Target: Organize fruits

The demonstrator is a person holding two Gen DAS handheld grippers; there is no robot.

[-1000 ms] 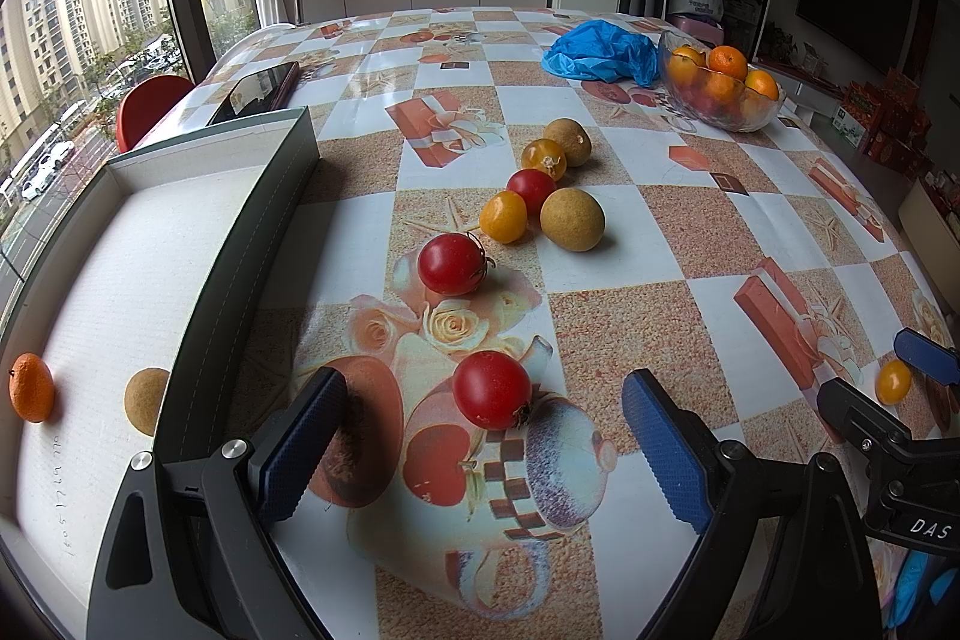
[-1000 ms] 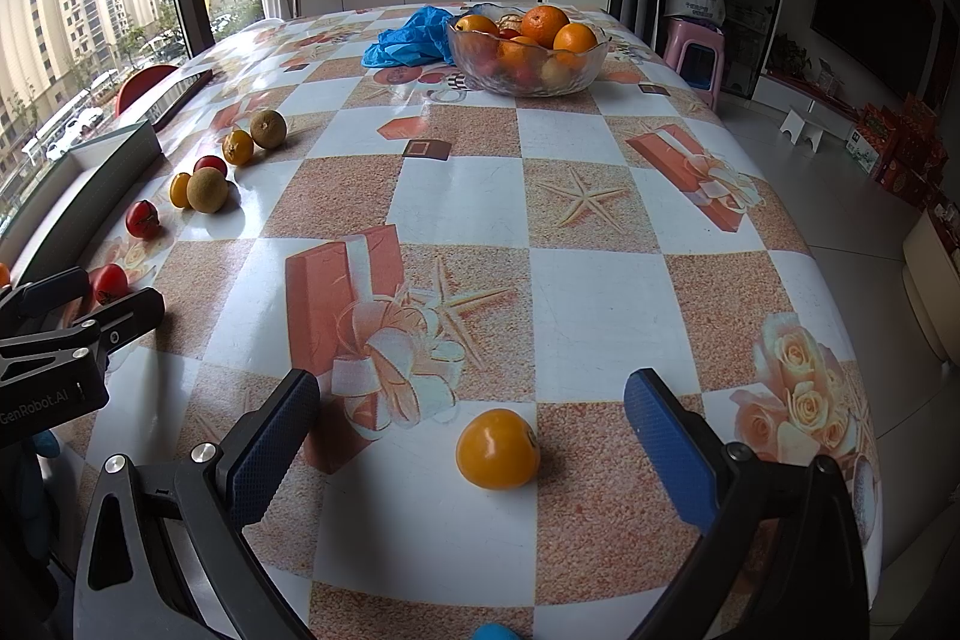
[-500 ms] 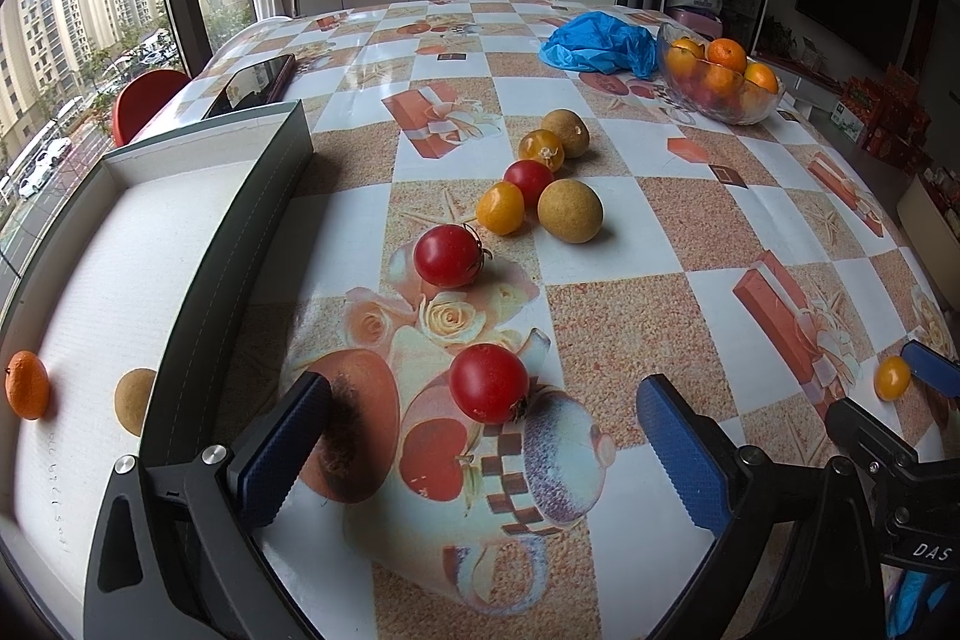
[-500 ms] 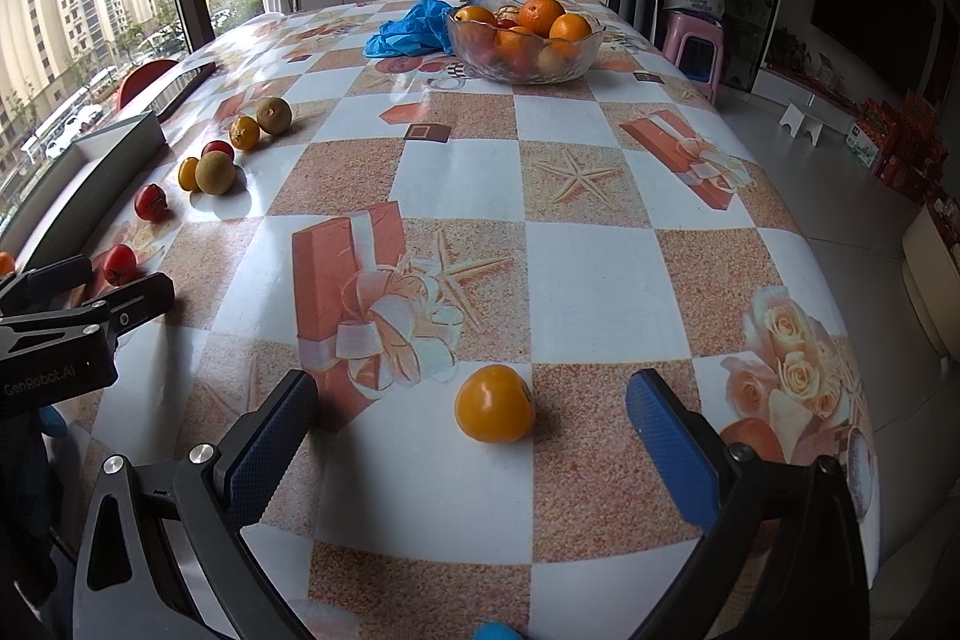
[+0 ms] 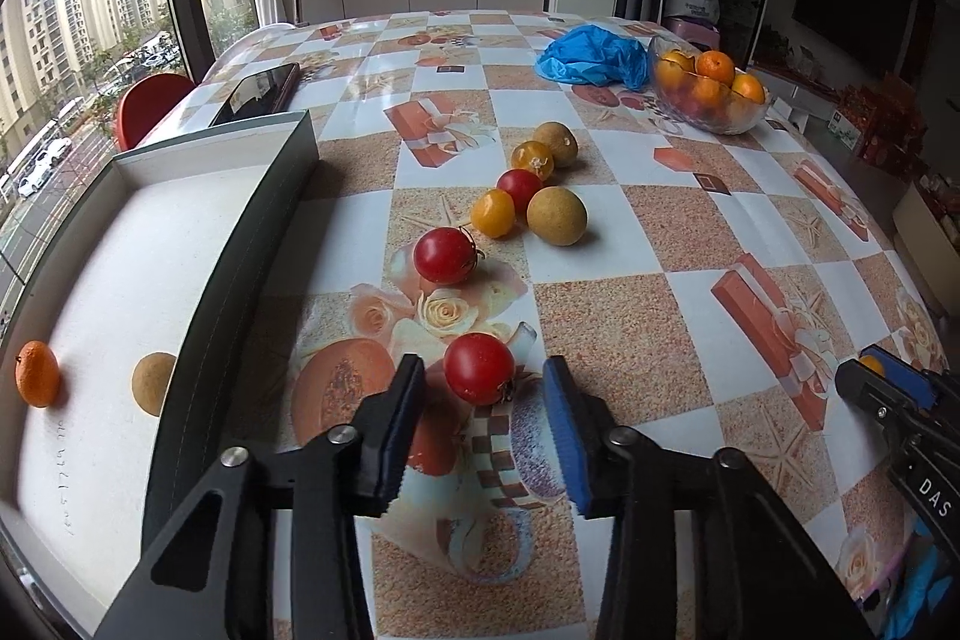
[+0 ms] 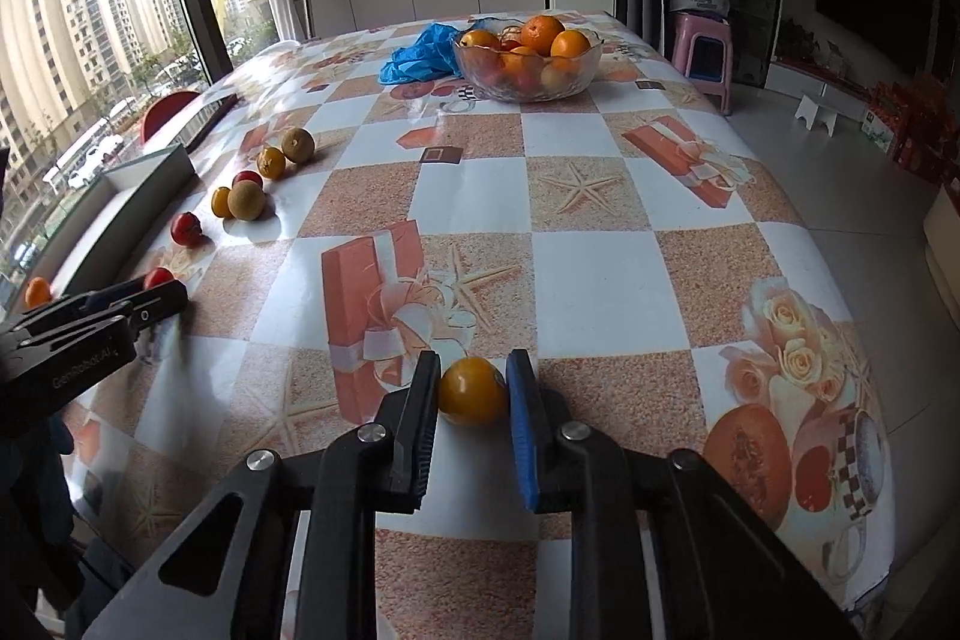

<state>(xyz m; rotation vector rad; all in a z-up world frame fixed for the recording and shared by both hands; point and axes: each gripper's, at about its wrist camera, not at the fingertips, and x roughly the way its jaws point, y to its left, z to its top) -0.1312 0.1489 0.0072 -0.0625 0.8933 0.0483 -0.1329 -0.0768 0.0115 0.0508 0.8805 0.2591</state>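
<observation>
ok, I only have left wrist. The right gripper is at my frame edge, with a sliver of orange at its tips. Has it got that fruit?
Observer: Yes. The right wrist view shows the right gripper shut on the yellow tomato, one pad against each side.
Operator: Lifted?
Observer: Not yet. It sits on the tablecloth, at the near edge of a tan square, with no gap showing under it.

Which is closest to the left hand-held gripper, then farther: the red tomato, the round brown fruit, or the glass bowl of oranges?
1. Red tomato, between the left hand-held gripper's closing jaws.
2. Round brown fruit, mid-table, ahead.
3. Glass bowl of oranges, far right.
</observation>
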